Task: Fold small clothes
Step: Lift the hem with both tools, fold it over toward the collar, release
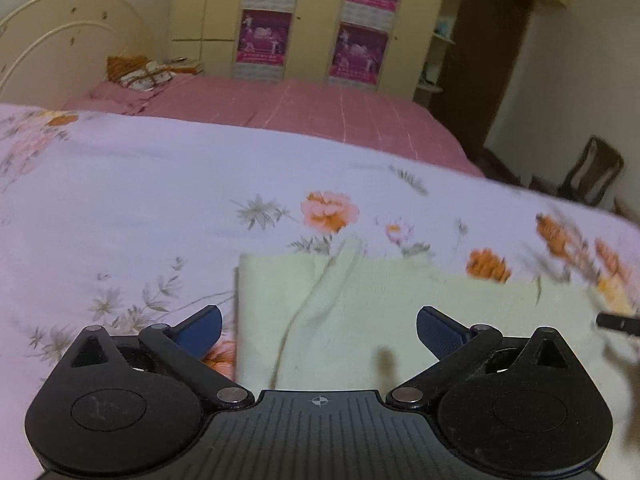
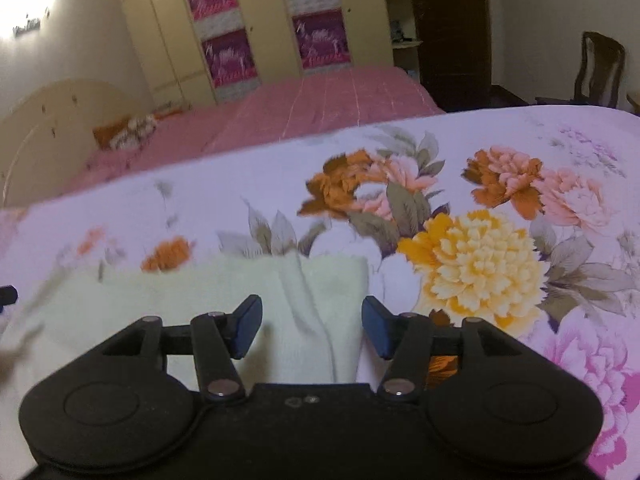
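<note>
Black linkage arms and round pivot housings fill the bottom of both wrist views. From the left gripper [image 1: 319, 326] two blue fingertips [image 1: 204, 326] are seen spread wide apart, nothing being pinched between them. Beyond and between them a pale green garment [image 1: 360, 320] is laid flat on a floral sheet [image 1: 160, 200]; its left edge is found just inside the left fingertip, and a raised fold line runs from its far edge back toward the gripper. At the far right of this view a dark tip, presumably part of the other gripper, is glimpsed over the cloth, though blur prevents certainty.

From the right gripper [image 2: 312, 326] the fingers are seen partly apart, released, with no cloth clamped by the pads [image 2: 248, 326]. The same pale green garment [image 2: 200, 300] is spread ahead of it and off to its left, the right edge of the cloth lying between the two fingertips, with a soft ridge running back toward the gripper body. To its right the sheet is printed with large yellow, orange and pink blooms.

Farther ahead of both grippers a pink bedspread [image 1: 320, 112], a cream headboard [image 1: 52, 40] and a wardrobe [image 2: 248, 32] with purple panels are visible.
</note>
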Demonstrator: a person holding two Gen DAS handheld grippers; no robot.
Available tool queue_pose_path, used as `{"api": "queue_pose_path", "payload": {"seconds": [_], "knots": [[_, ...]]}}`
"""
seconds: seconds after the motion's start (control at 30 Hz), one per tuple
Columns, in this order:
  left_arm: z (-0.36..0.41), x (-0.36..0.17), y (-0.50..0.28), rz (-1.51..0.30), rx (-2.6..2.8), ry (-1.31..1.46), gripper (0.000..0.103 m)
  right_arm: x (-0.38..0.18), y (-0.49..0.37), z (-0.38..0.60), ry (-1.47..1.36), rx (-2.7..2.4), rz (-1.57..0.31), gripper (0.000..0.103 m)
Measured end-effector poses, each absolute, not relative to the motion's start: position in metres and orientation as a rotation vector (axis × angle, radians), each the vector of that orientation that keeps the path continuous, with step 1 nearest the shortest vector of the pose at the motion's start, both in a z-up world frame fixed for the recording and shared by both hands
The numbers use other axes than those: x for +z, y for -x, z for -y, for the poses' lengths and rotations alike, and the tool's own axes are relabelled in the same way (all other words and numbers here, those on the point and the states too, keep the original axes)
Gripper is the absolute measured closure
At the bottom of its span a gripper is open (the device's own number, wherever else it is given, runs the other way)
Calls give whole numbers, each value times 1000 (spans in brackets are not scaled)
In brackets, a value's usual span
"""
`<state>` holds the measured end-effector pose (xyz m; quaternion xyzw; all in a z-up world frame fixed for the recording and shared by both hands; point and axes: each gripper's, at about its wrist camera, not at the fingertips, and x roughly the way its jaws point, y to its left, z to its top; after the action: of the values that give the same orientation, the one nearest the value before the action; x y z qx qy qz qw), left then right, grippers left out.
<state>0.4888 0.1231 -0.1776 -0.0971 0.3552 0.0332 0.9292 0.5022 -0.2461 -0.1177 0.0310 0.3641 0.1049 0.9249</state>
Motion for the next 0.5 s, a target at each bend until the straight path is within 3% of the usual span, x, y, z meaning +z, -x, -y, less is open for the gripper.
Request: {"api": "queue_pose_path", "payload": {"seconds": [0.07,0.1,0.13,0.2,0.23,0.27,0.33,0.4,0.5], "knots": [[-119,-188,-498,-743,80,156,1,-124,-506,240,-40,224,-758,48],[-116,-191,-502,-753,79,147,16,-127,-508,236,-19,221,-766,50],[-115,-192,-504,-763,70,144,42,-128,-508,234,-5,219,-765,54],[-112,-192,-503,-748,78,133,50,-127,-507,229,20,229,-748,69],[-112,-190,-501,-735,79,127,64,-125,-505,227,30,233,-739,80],[-111,-188,-497,-729,89,121,67,-124,-505,226,38,238,-731,87],[-119,-184,-493,-714,121,152,80,-120,-504,227,32,235,-711,93],[-134,-185,-487,-705,149,176,80,-113,-505,232,-1,230,-677,99],[-143,-191,-483,-699,172,193,80,-114,-510,227,31,222,-668,99]]}}
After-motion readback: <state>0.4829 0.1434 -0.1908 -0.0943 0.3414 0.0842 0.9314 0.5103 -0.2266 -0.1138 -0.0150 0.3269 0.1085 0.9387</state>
